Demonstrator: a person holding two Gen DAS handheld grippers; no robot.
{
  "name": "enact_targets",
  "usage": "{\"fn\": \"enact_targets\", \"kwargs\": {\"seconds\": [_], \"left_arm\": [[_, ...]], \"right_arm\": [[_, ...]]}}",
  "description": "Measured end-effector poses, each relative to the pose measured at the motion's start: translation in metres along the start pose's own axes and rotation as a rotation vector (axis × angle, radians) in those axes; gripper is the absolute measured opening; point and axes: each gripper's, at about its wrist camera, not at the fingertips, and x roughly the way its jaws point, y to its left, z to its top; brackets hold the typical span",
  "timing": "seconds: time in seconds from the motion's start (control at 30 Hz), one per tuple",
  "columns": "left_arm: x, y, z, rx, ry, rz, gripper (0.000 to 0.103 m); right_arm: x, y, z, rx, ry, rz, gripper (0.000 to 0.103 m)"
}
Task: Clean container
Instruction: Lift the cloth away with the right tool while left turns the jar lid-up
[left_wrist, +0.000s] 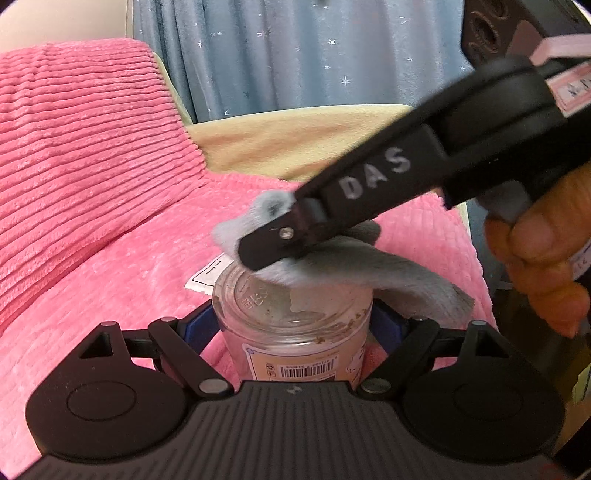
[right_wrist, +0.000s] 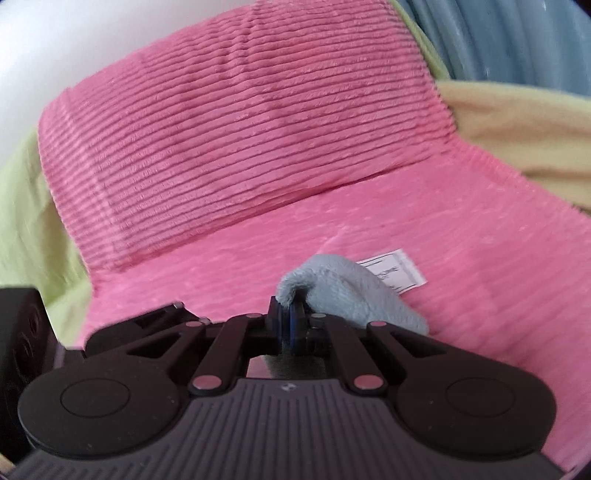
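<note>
Pink blanket (left_wrist: 92, 221) behind upright jar (left_wrist: 295, 325)

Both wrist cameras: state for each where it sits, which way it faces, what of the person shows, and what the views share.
Left wrist: sits on the left gripper, looking forward over the clear glass jar held between its fingers; the right gripper and a hand show.
Right wrist: sits on the right gripper, facing the pink ribbed cushion; no hand shows.
Shared: the grey-blue fleece cloth, the pink ribbed blanket and its white label.
</note>
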Motion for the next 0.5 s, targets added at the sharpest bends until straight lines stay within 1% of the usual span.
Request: {"fn": "enact_targets", "kwargs": {"seconds": [0.1, 0.2, 0.27, 0.33, 0.37, 0.43, 0.5], "left_arm": [[-0.001, 0.0, 0.001, 0.007, 0.002, -0.002, 0.085], [-0.002, -0.001, 0.001, 0.016, 0.008, -0.003, 0.085], [-0.004, 0.0, 0.002, 0.017, 0.011, -0.004, 0.085], [-0.008, 0.002, 0.002, 0.004, 0.014, -0.009, 0.085], [-0.01, 0.004, 0.002, -0.002, 0.016, -0.011, 0.085], [-0.015, 0.005, 0.002, -0.008, 0.022, -0.015, 0.085], [-0.021, 0.005, 0.001, -0.01, 0.031, -0.02, 0.085]], "right_arm": [[-0.01, -0.003, -0.003, -0.004, 0.023, -0.016, 0.001], [-0.02, -0.008, -0.006, 0.052, 0.047, 0.023, 0.001], [-0.022, -0.014, -0.009, 0.095, 0.055, 0.084, 0.001], [-0.023, -0.027, -0.015, 0.208, 0.033, 0.154, 0.002], [-0.023, -0.035, -0.018, 0.267, 0.007, 0.182, 0.002], [-0.028, -0.046, -0.02, 0.331, -0.053, 0.173, 0.002], [-0.034, -0.053, -0.021, 0.358, -0.106, 0.129, 0.002]]}}
